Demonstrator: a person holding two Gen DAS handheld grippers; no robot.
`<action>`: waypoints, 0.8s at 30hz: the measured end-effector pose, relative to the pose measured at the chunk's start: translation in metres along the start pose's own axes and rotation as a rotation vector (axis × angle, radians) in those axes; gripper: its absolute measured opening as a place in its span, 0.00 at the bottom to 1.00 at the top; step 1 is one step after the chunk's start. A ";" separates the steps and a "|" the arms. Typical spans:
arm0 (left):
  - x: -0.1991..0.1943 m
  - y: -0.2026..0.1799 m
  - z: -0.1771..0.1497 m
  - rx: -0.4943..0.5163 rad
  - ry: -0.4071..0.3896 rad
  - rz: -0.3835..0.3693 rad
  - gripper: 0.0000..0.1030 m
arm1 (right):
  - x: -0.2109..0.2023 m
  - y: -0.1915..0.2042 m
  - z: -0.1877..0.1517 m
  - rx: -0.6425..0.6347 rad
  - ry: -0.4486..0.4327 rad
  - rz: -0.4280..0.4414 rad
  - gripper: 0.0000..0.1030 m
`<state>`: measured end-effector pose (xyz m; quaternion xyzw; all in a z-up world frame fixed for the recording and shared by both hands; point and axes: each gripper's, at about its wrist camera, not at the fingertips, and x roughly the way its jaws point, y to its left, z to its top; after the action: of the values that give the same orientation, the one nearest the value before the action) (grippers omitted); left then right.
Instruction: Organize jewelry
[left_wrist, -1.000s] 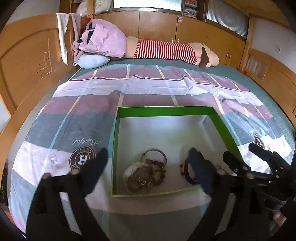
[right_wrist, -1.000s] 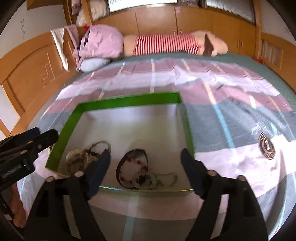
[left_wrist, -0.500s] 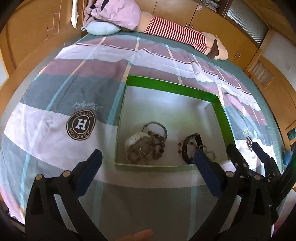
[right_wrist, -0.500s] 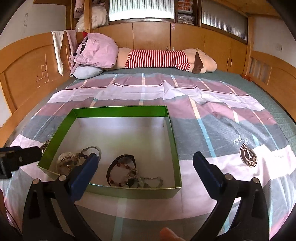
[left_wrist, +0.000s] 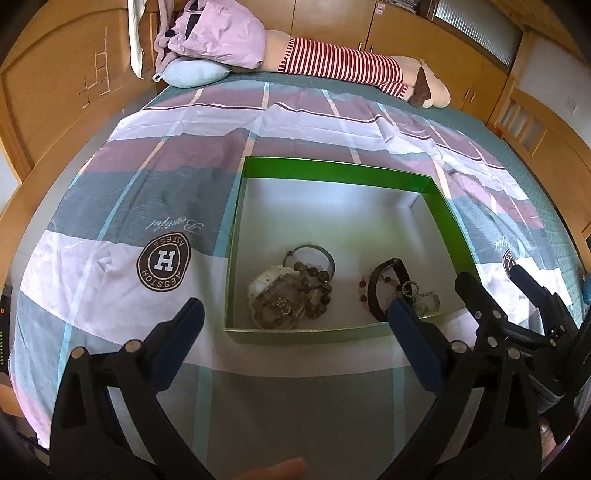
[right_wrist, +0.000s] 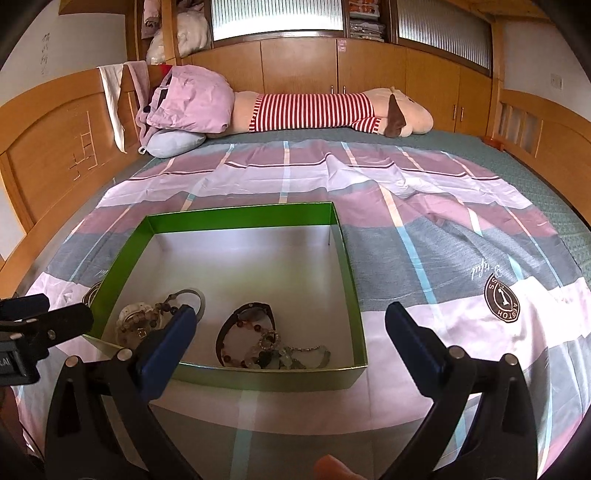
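A green box (left_wrist: 332, 170) (right_wrist: 236, 216) with a pale inside lies on the bed. At its near side lie a heap of brown bead bracelets with a metal ring (left_wrist: 295, 291) (right_wrist: 155, 319) and a black band with beads and a chain (left_wrist: 395, 290) (right_wrist: 258, 339). My left gripper (left_wrist: 293, 319) is open and empty, held above the box's near edge. My right gripper (right_wrist: 288, 321) is open and empty, also over the near edge. The right gripper also shows at the right of the left wrist view (left_wrist: 517, 295).
The striped bedsheet (right_wrist: 424, 236) covers the bed. A purple jacket (right_wrist: 188, 99), a blue pillow (right_wrist: 173, 144) and a long striped plush toy (right_wrist: 332, 107) lie at the far side. Wooden headboard (left_wrist: 55, 81) at left, cabinets behind.
Both grippers have pulled back and up from the box; they were low over the jewelry a second ago. The jewelry has not moved.
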<state>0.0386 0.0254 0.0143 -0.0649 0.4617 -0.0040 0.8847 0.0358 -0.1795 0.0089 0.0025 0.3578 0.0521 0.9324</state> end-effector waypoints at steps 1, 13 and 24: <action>0.000 -0.001 0.000 0.001 -0.001 0.000 0.98 | 0.000 0.000 0.000 0.000 -0.002 0.000 0.99; 0.000 -0.003 -0.001 0.014 -0.003 0.005 0.98 | 0.001 0.005 -0.002 -0.009 0.004 0.001 0.99; 0.000 -0.004 -0.001 0.015 -0.002 0.006 0.98 | 0.000 0.007 -0.003 -0.015 0.006 0.001 0.99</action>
<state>0.0377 0.0218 0.0142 -0.0569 0.4610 -0.0048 0.8855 0.0333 -0.1727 0.0066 -0.0042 0.3603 0.0553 0.9312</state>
